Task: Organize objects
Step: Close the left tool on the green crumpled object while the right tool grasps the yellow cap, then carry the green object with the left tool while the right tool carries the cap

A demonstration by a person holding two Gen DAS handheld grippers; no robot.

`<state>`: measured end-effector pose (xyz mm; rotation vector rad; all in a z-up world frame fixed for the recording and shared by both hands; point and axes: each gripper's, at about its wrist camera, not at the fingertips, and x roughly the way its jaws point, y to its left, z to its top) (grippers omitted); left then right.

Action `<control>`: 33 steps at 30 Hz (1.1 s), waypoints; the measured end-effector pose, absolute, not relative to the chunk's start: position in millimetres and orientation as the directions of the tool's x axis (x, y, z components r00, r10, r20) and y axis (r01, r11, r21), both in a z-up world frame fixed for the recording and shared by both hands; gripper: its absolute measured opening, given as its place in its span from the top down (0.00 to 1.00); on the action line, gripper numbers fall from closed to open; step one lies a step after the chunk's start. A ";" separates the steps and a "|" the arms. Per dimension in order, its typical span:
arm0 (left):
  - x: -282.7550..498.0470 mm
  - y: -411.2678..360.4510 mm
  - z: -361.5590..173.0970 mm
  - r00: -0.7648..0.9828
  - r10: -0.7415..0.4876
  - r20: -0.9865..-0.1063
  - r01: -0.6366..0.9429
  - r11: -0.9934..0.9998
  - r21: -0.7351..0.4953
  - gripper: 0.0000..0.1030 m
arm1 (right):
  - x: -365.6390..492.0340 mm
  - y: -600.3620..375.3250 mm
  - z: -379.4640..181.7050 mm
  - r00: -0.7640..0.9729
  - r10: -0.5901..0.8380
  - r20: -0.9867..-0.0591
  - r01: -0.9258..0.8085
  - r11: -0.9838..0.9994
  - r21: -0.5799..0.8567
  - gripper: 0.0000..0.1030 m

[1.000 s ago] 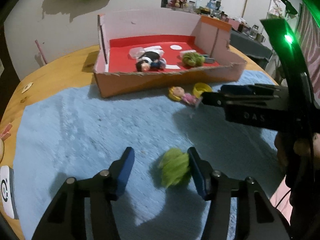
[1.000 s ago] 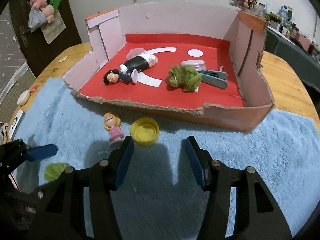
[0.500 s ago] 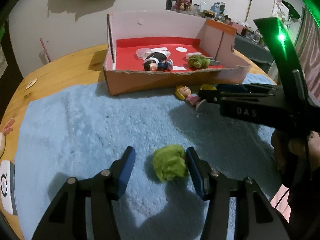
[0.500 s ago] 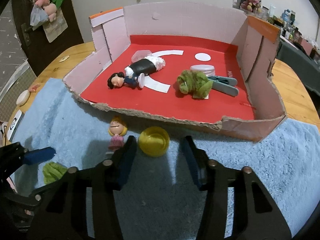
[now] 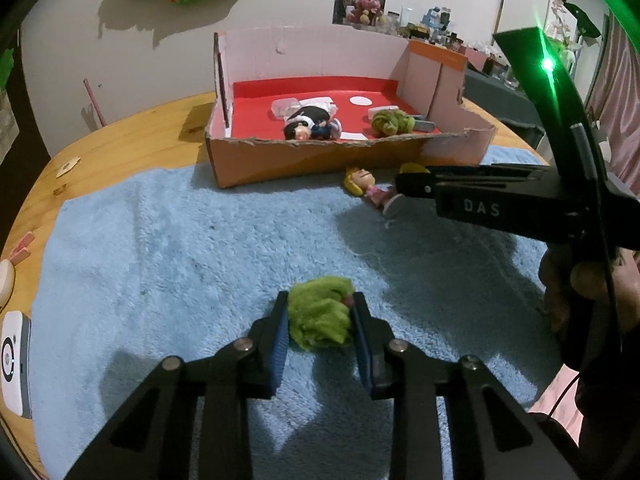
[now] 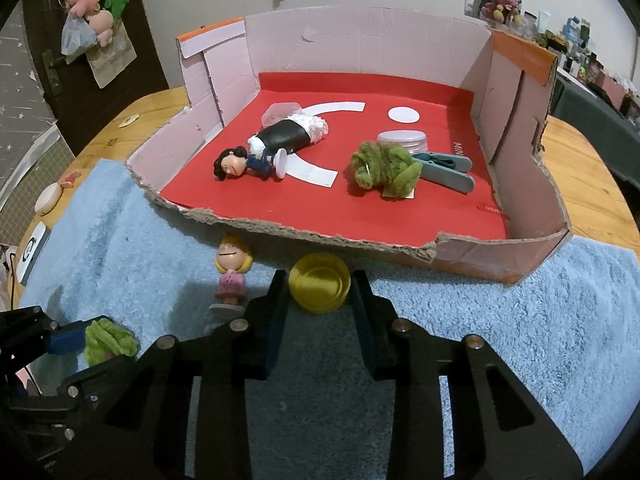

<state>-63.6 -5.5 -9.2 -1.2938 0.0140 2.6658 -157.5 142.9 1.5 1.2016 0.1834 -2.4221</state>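
Left claw (image 5: 319, 312) has clamped the green tuft (image 5: 319, 309); right claw (image 6: 320, 286) closing on yellow cap (image 6: 319, 287).

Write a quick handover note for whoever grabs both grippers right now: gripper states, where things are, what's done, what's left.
Left gripper: shut on the green fuzzy ball, on the blue towel.
Right gripper: jaws closing around the yellow cap, beside the box's torn front wall.
Done: the dark-haired doll, green plush, clip and clear lid lie in the cardboard box.
Left: box the ball and cap, then the blonde figurine lying on the towel.
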 end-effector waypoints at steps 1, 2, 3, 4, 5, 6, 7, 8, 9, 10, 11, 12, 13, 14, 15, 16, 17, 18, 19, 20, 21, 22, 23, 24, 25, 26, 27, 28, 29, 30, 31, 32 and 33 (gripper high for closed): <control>-63.7 -6.0 -9.0 -0.606 0.157 -0.780 -0.164 -0.984 -0.071 0.71 | -157.3 143.1 1.6 -0.533 -0.318 -0.784 0.432 -0.899 0.071 0.71; -63.6 -6.5 -8.8 -0.605 0.158 -0.780 -0.163 -0.984 -0.073 0.71 | -157.1 143.3 1.5 -0.532 -0.319 -0.784 0.432 -0.899 0.072 0.71; -64.0 -7.1 -8.3 -0.605 0.160 -0.780 -0.164 -0.984 -0.075 0.71 | -156.6 143.4 1.6 -0.531 -0.320 -0.784 0.432 -0.899 0.073 0.71; -63.6 -7.1 -8.6 -0.605 0.160 -0.780 -0.163 -0.984 -0.075 0.71 | -156.1 143.3 1.6 -0.531 -0.321 -0.784 0.433 -0.898 0.074 0.71; -63.6 -7.6 -8.5 -0.605 0.161 -0.780 -0.162 -0.984 -0.077 0.71 | -155.8 143.4 1.6 -0.530 -0.322 -0.785 0.434 -0.898 0.075 0.71; -63.9 -7.8 -8.3 -0.605 0.162 -0.780 -0.162 -0.984 -0.079 0.71 | -155.5 143.8 1.7 -0.529 -0.323 -0.784 0.434 -0.898 0.077 0.71; -64.2 -7.9 -8.1 -0.604 0.163 -0.780 -0.162 -0.984 -0.080 0.71 | -155.1 144.1 1.7 -0.528 -0.325 -0.784 0.435 -0.897 0.078 0.71; -64.5 -8.0 -7.9 -0.604 0.163 -0.780 -0.161 -0.984 -0.080 0.71 | -154.4 144.4 1.6 -0.527 -0.326 -0.785 0.436 -0.897 0.080 0.71; -65.0 -8.1 -7.4 -0.605 0.162 -0.780 -0.159 -0.984 -0.081 0.71 | -153.9 144.5 1.6 -0.527 -0.327 -0.785 0.436 -0.896 0.081 0.71; -65.6 -8.3 -7.4 -0.605 0.163 -0.780 -0.159 -0.984 -0.083 0.71 | -152.9 144.9 1.7 -0.526 -0.329 -0.784 0.436 -0.896 0.083 0.71; -66.0 -8.6 -7.3 -0.605 0.164 -0.779 -0.158 -0.984 -0.085 0.71 | -151.6 145.4 1.8 -0.526 -0.330 -0.784 0.436 -0.896 0.085 0.71; -66.5 -8.7 -6.9 -0.605 0.165 -0.779 -0.156 -0.984 -0.087 0.71 | -150.7 145.9 1.9 -0.525 -0.331 -0.784 0.436 -0.896 0.085 0.71; -67.1 -9.2 -7.1 -0.604 0.166 -0.780 -0.155 -0.984 -0.089 0.71 | -149.6 146.5 2.0 -0.524 -0.332 -0.784 0.437 -0.895 0.087 0.71; -67.7 -9.2 -6.9 -0.603 0.167 -0.780 -0.154 -0.984 -0.092 0.71 | -148.6 147.0 2.1 -0.523 -0.333 -0.784 0.437 -0.895 0.088 0.71; -68.4 -9.4 -6.8 -0.602 0.168 -0.780 -0.153 -0.984 -0.094 0.71 | -148.0 147.3 2.1 -0.523 -0.333 -0.785 0.437 -0.895 0.089 0.71; -69.1 -10.2 -7.1 -0.601 0.169 -0.781 -0.152 -0.984 -0.095 0.71 | -146.8 147.7 2.1 -0.522 -0.334 -0.785 0.438 -0.895 0.089 0.71; -69.8 -10.4 -7.1 -0.600 0.168 -0.782 -0.151 -0.984 -0.096 0.71 | -145.6 147.7 2.2 -0.521 -0.334 -0.785 0.439 -0.894 0.089 0.71; -70.4 -10.1 -7.0 -0.598 0.167 -0.784 -0.149 -0.984 -0.096 0.71 | -144.4 148.0 2.2 -0.521 -0.334 -0.786 0.440 -0.894 0.089 0.71; -71.3 -10.5 -7.1 -0.597 0.165 -0.785 -0.147 -0.985 -0.095 0.71 | -143.1 148.3 2.2 -0.520 -0.335 -0.786 0.440 -0.894 0.089 0.71; -72.3 -10.3 -7.2 -0.595 0.162 -0.787 -0.144 -0.985 -0.093 0.71 | -141.6 148.8 2.2 -0.519 -0.336 -0.786 0.440 -0.893 0.091 0.71; -73.3 -9.9 -7.4 -0.593 0.159 -0.789 -0.141 -0.986 -0.093 0.71 | -140.4 149.1 2.2 -0.519 -0.337 -0.786 0.440 -0.893 0.092 0.71; -74.5 -10.5 -7.4 -0.592 0.160 -0.790 -0.139 -0.986 -0.095 0.71 | -139.2 149.5 2.1 -0.519 -0.338 -0.785 0.440 -0.893 0.093 0.71; -75.4 -10.3 -7.2 -0.591 0.161 -0.790 -0.139 -0.986 -0.096 0.71 | -137.6 149.9 2.4 -0.517 -0.340 -0.785 0.441 -0.892 0.095 0.71; -76.4 -9.8 -6.9 -0.591 0.161 -0.791 -0.139 -0.986 -0.097 0.71 | -136.6 150.4 2.4 -0.516 -0.341 -0.786 0.442 -0.892 0.097 0.71; -77.3 -9.2 -6.5 -0.591 0.160 -0.791 -0.138 -0.986 -0.097 0.71 | -135.4 150.8 2.6 -0.516 -0.342 -0.786 0.442 -0.891 0.098 0.71; -78.0 -9.1 -6.4 -0.591 0.161 -0.790 -0.138 -0.986 -0.097 0.71 | -134.2 151.2 2.6 -0.514 -0.343 -0.786 0.444 -0.891 0.098 0.71; -78.7 -8.3 -6.3 -0.590 0.161 -0.791 -0.139 -0.985 -0.097 0.71 | -133.0 151.3 2.6 -0.513 -0.344 -0.787 0.445 -0.890 0.098 0.71; -78.8 -8.3 -6.3 -0.590 0.160 -0.792 -0.140 -0.986 -0.096 0.71 | -131.9 151.5 2.6 -0.512 -0.344 -0.787 0.447 -0.889 0.099 0.71; -79.8 -7.4 -6.2 -0.588 0.159 -0.793 -0.140 -0.986 -0.093 0.71 | -130.7 151.8 2.6 -0.510 -0.346 -0.787 0.447 -0.889 0.100 0.71; -80.9 -6.3 -6.4 -0.585 0.156 -0.796 -0.140 -0.986 -0.091 0.71 | -129.9 152.0 2.6 -0.509 -0.347 -0.787 0.448 -0.888 0.102 0.71; -81.6 -6.2 -6.4 -0.584 0.156 -0.797 -0.139 -0.986 -0.091 0.71 | -129.1 152.1 2.6 -0.509 -0.348 -0.787 0.448 -0.888 0.103 0.71; -82.4 -6.1 -6.3 -0.583 0.157 -0.797 -0.139 -0.986 -0.093 0.71 | -128.0 152.5 2.8 -0.507 -0.350 -0.787 0.448 -0.888 0.106 0.71; -83.0 -6.4 -6.0 -0.582 0.158 -0.797 -0.139 -0.986 -0.094 0.71 | -127.0 152.6 2.8 -0.507 -0.351 -0.787 0.449 -0.887 0.107 0.71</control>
